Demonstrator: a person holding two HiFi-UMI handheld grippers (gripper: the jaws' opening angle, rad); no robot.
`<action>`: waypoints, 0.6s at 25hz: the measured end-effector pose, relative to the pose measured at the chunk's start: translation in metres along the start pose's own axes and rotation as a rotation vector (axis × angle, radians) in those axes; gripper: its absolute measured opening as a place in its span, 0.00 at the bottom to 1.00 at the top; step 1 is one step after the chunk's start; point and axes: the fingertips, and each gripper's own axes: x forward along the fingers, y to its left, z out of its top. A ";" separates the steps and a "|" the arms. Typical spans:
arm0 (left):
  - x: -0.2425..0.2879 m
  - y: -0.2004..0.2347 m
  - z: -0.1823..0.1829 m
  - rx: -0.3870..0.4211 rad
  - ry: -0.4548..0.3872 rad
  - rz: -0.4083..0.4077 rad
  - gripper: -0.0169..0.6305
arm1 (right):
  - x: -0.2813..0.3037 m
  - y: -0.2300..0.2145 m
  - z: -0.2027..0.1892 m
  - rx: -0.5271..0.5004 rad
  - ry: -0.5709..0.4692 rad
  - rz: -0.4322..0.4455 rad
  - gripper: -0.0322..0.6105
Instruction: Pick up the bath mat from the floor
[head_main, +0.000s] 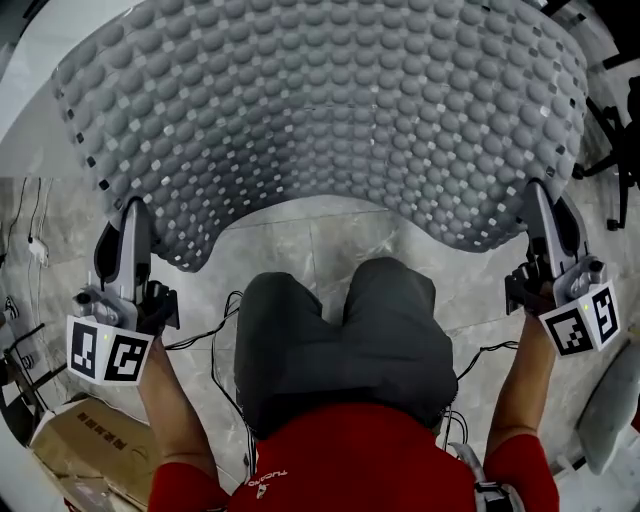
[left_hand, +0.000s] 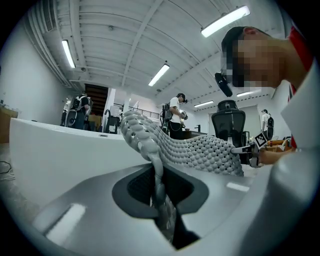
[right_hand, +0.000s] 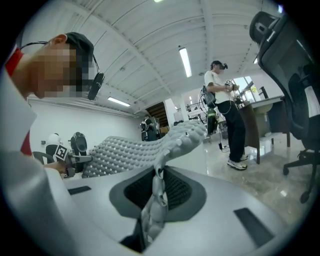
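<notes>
Above the grey stone-look floor (head_main: 330, 235), holds the bath mat (head_main: 320, 110) up by its two near corners, spread wide in front of the knees. Fills most of the upper half of the head view with it: grey, studded with round pebble-like bumps, small square holes between them. Lets the near edge arch upward between the two grips, with bare floor visible under the arch. Cannot tell whether the far edge touches anything, since it runs past the top of the frame.

Clamps the left gripper (head_main: 135, 208) on the mat's left near corner. In the left gripper view, shows jaws almost together, with a thin fold of the bumpy sheet pinched upright between the pads and fanning out beyond them toward the other gripper. Does the same on the other side. Keeps the right gripper (head_main: 536, 192) closed on the right near corner, with the fold squeezed between the pads in the right gripper view and the sheet rising past the tips. Points both grippers away from the body, marker cubes (head_main: 108, 352) nearest the wrists.

Wears dark grey trousers (head_main: 340, 330) and a red top (head_main: 350, 460), seen from above between the arms. On the floor under the left arm, a cardboard box (head_main: 90, 445); beside the legs, thin black cables (head_main: 215, 340). Behind the mat at upper left, a white surface (head_main: 35, 95). In the right gripper view, off to the right, a black office chair (right_hand: 290, 65) and, farther back, a standing person (right_hand: 222, 95) in a white shirt.
</notes>
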 end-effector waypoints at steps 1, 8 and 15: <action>0.000 -0.001 0.001 -0.001 -0.001 0.000 0.09 | -0.001 -0.001 -0.002 0.008 -0.005 0.000 0.12; -0.002 -0.024 0.020 0.071 -0.020 0.010 0.09 | -0.012 -0.012 -0.013 0.076 -0.098 0.031 0.11; -0.001 -0.007 0.005 -0.010 -0.011 0.006 0.09 | 0.002 0.002 -0.007 0.065 -0.051 0.025 0.11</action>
